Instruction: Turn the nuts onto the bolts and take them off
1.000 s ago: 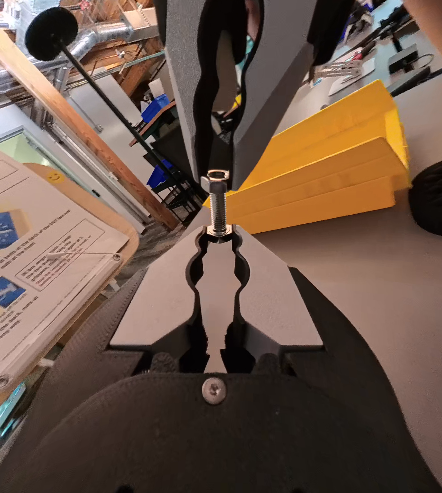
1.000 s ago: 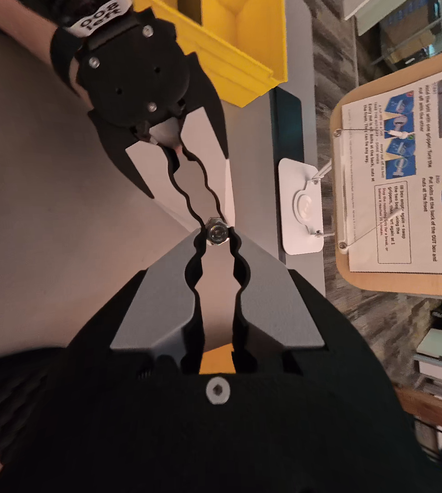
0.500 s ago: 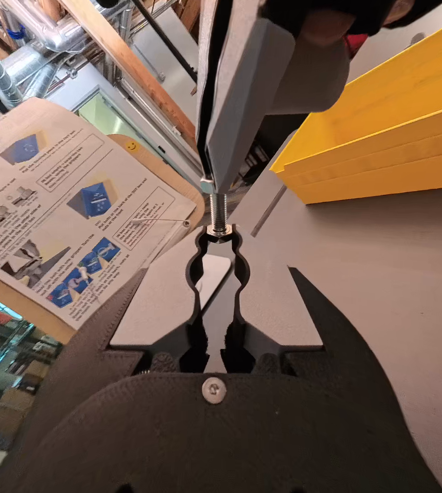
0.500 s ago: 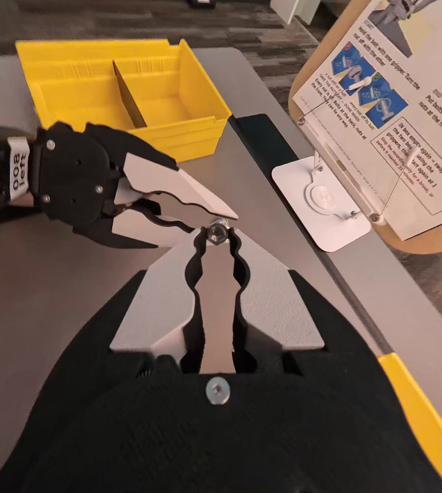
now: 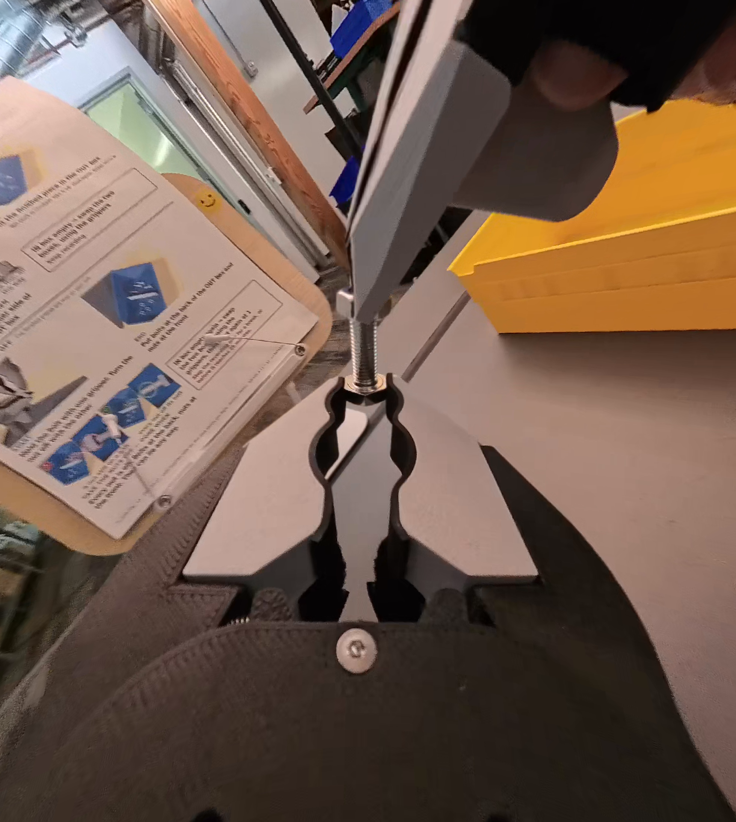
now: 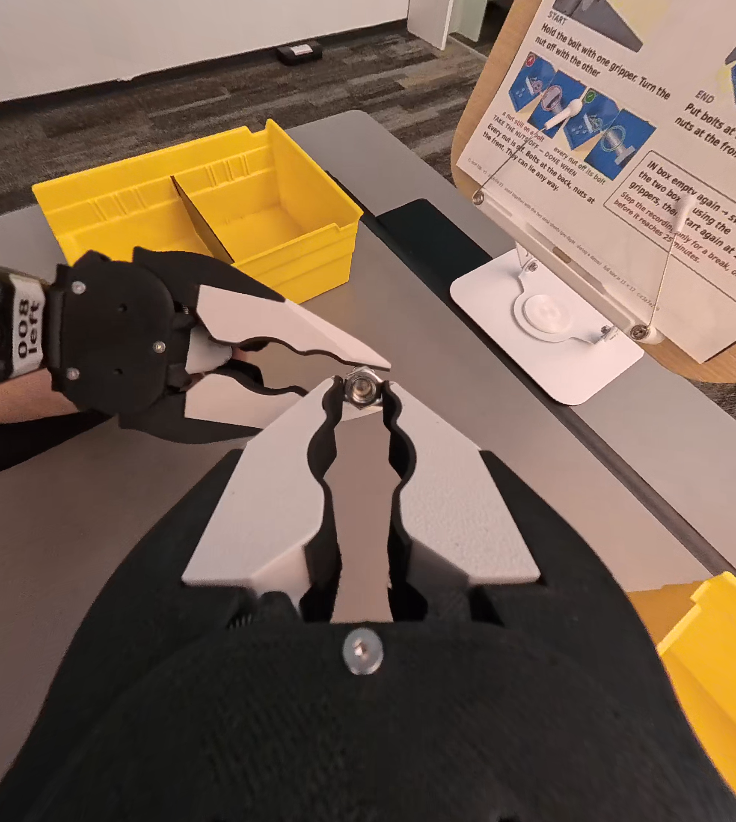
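A steel bolt (image 5: 364, 351) is held in the air between both grippers above the grey table (image 5: 624, 489). My left gripper (image 5: 364, 386) is shut on a hex nut (image 5: 364, 389) threaded on the bolt's near end. My right gripper (image 6: 361, 388) is shut on the bolt's hex head (image 6: 361, 392), seen end-on. In the left wrist view the right gripper's finger (image 5: 402, 178) comes down edge-on onto the head (image 5: 345, 303). In the right wrist view the left gripper's upper finger (image 6: 277, 320) reaches in from the left.
A yellow divided bin (image 6: 313, 222) stands at the back of the table, its near compartment empty. A second yellow bin (image 6: 722, 676) is at the front right. An instruction sheet on a wooden board (image 6: 624, 133) stands on a white base (image 6: 548, 356) at the right edge. The grippers are tip to tip, or close to it.
The right gripper has turned about the bolt's axis with the head in it: the left gripper was at the top of its view and is now at the left. Both stay shut.
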The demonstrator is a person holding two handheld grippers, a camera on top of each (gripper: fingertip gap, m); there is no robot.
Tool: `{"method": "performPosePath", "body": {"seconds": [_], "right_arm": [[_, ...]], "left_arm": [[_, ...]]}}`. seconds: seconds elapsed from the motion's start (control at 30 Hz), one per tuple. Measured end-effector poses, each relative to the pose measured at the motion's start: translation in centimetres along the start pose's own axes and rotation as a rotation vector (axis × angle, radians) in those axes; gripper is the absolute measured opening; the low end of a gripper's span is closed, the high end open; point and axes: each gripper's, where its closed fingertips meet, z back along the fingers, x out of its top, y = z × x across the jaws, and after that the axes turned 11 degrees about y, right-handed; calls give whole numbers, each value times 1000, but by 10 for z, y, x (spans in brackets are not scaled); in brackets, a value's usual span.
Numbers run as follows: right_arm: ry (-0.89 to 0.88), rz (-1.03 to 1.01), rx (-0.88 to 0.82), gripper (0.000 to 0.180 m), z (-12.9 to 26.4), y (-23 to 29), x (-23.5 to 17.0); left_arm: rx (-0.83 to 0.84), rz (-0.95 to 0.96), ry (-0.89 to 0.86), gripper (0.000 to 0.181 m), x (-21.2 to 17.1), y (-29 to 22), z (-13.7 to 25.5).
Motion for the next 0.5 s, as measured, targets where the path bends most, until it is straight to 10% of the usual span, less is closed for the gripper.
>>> {"method": "performPosePath", "body": {"seconds": [0.5], "right_arm": [[151,-62,69,16,2,-2,-29]], "left_arm": [[-315,222,-52,16,3,-43,-4]]}}
